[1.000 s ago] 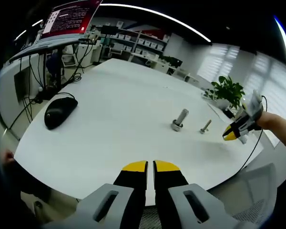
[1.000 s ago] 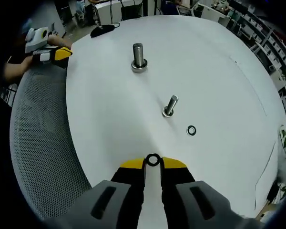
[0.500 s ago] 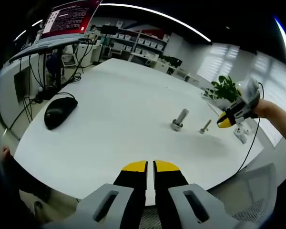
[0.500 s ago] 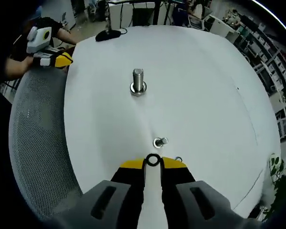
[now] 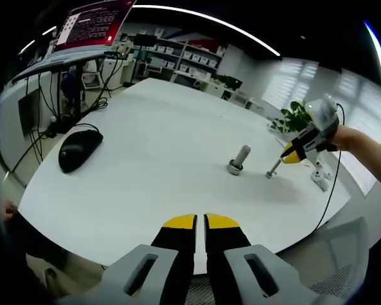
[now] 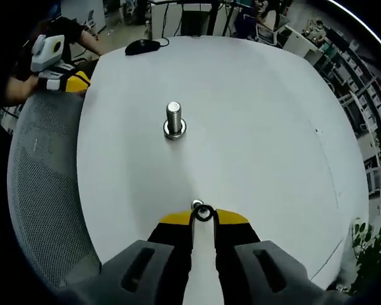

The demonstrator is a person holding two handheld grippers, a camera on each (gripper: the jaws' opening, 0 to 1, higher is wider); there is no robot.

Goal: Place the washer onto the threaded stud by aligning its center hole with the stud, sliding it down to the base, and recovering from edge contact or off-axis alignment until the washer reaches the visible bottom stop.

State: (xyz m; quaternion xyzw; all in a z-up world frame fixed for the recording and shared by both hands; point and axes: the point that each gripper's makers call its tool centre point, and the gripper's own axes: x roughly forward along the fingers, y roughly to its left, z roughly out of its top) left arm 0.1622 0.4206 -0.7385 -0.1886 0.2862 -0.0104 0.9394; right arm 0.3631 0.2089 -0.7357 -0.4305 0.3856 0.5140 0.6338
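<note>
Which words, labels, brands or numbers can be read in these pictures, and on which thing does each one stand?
No text can be read as words.
Monitor, in the left gripper view: red screen with a white panel and lines of white text, too small and blurred to read.
Washer, large bolt, mouse and the grippers: no marking can be seen on them.

Big bolt (image 6: 173, 121) near stud (image 5: 273, 169).

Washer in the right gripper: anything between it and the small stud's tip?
Nothing. In the right gripper view the washer in the right gripper sits right at the small stud's tip, with bare table around.
</note>
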